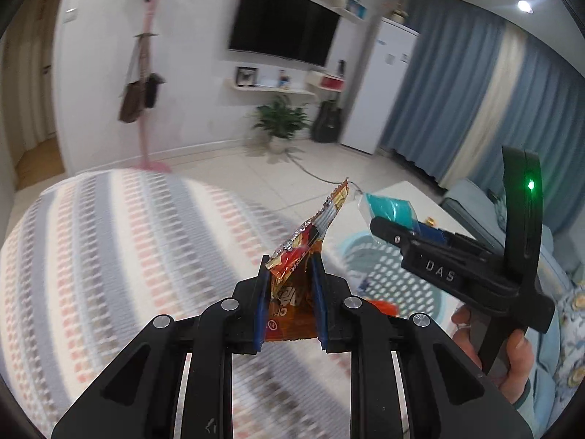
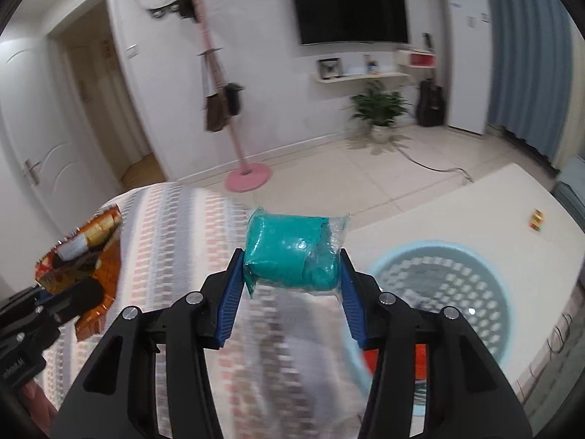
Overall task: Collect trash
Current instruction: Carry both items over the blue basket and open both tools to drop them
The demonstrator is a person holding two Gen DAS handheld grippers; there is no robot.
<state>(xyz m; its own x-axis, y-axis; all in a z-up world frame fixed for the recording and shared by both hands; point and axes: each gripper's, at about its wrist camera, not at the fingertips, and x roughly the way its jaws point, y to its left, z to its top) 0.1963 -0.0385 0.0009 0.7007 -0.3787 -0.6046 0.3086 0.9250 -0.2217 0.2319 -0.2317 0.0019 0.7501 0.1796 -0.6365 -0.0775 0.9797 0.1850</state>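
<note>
My left gripper point(image 1: 290, 270) is shut on an orange-red snack wrapper point(image 1: 309, 241), held in the air above a striped cushion. My right gripper point(image 2: 292, 259) is shut on a teal lump in clear plastic point(image 2: 292, 252), also held up. In the left wrist view the right gripper point(image 1: 380, 225) shows to the right with the teal packet point(image 1: 387, 206) at its tip. In the right wrist view the left gripper point(image 2: 76, 292) and its wrapper point(image 2: 87, 245) show at the far left. A light blue perforated basket point(image 2: 442, 289) stands below right, over a white table; it also shows in the left wrist view point(image 1: 387, 274).
The striped cushion point(image 1: 128, 248) fills the lower left. A white low table point(image 2: 493, 212) carries a small coloured item point(image 2: 536, 219). A pink coat stand point(image 2: 248, 177), a potted plant point(image 2: 380, 109), a guitar, a cable on the floor and blue curtains lie beyond.
</note>
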